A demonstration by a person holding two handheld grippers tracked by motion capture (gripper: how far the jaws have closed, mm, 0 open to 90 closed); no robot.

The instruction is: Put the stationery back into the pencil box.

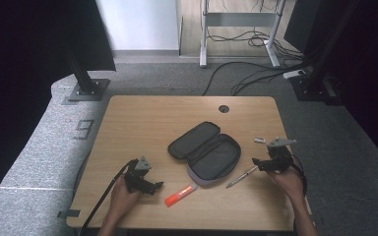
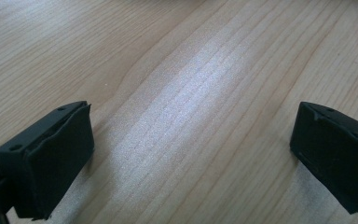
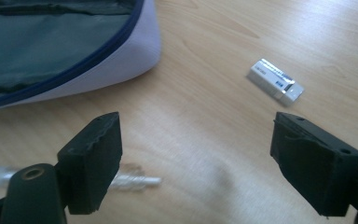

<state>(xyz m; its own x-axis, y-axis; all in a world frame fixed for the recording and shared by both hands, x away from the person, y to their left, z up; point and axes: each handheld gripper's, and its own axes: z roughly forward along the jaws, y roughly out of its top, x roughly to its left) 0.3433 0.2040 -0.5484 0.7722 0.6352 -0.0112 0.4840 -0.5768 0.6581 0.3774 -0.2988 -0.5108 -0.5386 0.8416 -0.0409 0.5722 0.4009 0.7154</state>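
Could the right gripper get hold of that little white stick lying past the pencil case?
Probably yes. The right gripper has its jaws apart with nothing between them, and the white stick lies flat on bare table just ahead, apart from the pencil case. Nothing lies in between.

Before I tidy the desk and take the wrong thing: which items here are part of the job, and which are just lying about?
Part of the job:
open pencil case
pen, beside the right gripper
orange marker, near the left gripper
eraser, probably

Lying about:
cables on the floor
desk frame at the back
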